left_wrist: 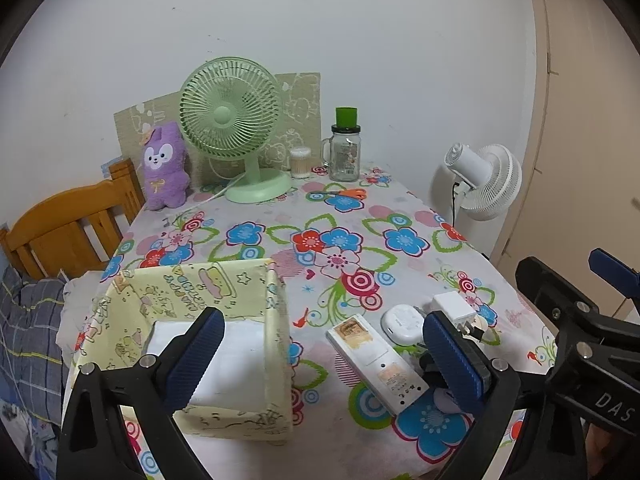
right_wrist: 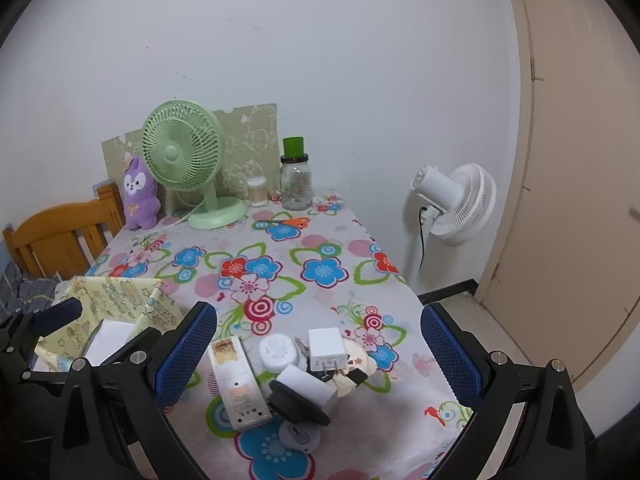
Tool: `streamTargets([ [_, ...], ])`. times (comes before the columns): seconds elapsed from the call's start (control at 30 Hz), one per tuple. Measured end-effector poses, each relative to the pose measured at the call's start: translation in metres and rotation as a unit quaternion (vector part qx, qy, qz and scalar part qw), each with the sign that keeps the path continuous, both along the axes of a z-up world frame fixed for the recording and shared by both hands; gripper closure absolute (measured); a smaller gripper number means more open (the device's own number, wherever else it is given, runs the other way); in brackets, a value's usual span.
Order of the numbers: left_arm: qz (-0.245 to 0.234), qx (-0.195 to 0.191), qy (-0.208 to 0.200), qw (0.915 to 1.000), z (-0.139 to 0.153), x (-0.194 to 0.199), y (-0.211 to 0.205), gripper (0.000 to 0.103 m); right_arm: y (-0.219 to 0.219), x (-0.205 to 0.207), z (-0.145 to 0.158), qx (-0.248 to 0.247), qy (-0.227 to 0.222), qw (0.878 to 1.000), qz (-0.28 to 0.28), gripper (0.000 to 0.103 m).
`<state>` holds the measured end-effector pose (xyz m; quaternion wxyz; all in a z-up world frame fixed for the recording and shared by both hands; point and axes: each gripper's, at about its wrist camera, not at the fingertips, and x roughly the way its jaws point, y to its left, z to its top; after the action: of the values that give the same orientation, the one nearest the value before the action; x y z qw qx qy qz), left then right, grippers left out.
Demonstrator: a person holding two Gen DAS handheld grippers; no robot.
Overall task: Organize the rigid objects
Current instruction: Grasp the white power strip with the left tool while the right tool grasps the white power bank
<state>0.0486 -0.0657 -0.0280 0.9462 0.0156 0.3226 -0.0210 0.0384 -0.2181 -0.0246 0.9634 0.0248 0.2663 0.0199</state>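
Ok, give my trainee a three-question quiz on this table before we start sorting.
1. True or false: the yellow box already holds the remote.
2. Which stands nearest the green fan? A) purple plush B) white charger C) remote
3. Fill in: both the left hand-held gripper and the right hand-held gripper are ____.

Key: 1 false; 2 A; 3 open.

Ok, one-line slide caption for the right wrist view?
Right gripper, jaws open, above a cluster of white remote, charger plug and small gadgets on the floral tablecloth, yellow box at left.
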Motion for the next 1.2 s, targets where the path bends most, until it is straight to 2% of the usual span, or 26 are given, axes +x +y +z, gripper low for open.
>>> streamTargets([
  [0.47, -0.02, -0.005, 0.033, 0.9992, -0.039, 0.021, -0.036, 0.004, -0.023, 0.019, -0.036, -0.009, 0.037, 0.999, -0.014, 0.004],
  [0.7, -0.023, 0.003, 0.072, 0.9972, -0.066, 0.036, -0.048, 0.006, -0.026, 0.034, -0.061, -0.009, 0.069, 0.998, -0.012, 0.005],
  [0.97, -0.006, 0.049, 0.058, 0.9971, -0.077, 0.038, -0.055, 0.006, -0.026, 0.045, -0.083, 0.005, 0.097, 0.995, -0.004, 0.005],
  [1.2, -0.037, 0.025, 0.075, 0.9962, -0.08, 0.037, -0.067, 0.006, -0.028, 0.046, -0.086, 0.013, 0.101, 0.995, -0.001, 0.005],
])
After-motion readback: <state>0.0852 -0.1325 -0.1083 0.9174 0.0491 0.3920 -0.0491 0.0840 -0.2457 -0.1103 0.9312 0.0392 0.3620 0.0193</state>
